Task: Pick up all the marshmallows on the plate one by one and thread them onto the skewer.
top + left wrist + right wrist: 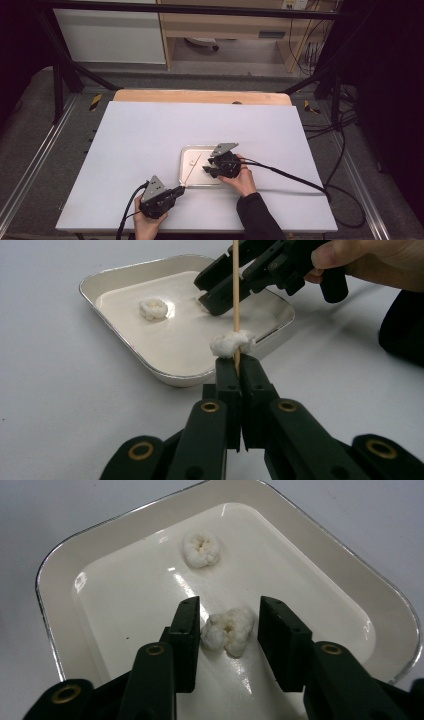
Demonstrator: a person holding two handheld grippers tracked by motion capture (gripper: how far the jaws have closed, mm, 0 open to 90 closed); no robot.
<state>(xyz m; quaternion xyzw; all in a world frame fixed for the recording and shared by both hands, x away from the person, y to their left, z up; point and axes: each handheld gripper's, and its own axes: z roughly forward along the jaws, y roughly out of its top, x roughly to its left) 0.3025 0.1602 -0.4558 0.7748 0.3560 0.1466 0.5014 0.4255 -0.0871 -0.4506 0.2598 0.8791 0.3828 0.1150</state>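
My left gripper [238, 362] is shut on a thin wooden skewer [235, 290] that stands up from its jaws. One white puffy lump [231, 343] is threaded on the skewer just above the jaw tips. In the high view the left gripper [181, 189] sits at the near left corner of a small white tray [186, 152], with the skewer [192, 170] slanting over it. My right gripper [229, 605] is open low in the tray [55, 570], its jaws either side of a second lump [227, 627]. A third lump [201, 547] lies farther in.
The tray lies on a white sheet [150, 135] covering the table, whose wooden far edge [200, 96] shows. Black cables [295, 177] trail from both grippers. Dark frame bars and grey floor surround the table. The right gripper [204, 292] hangs close behind the skewer.
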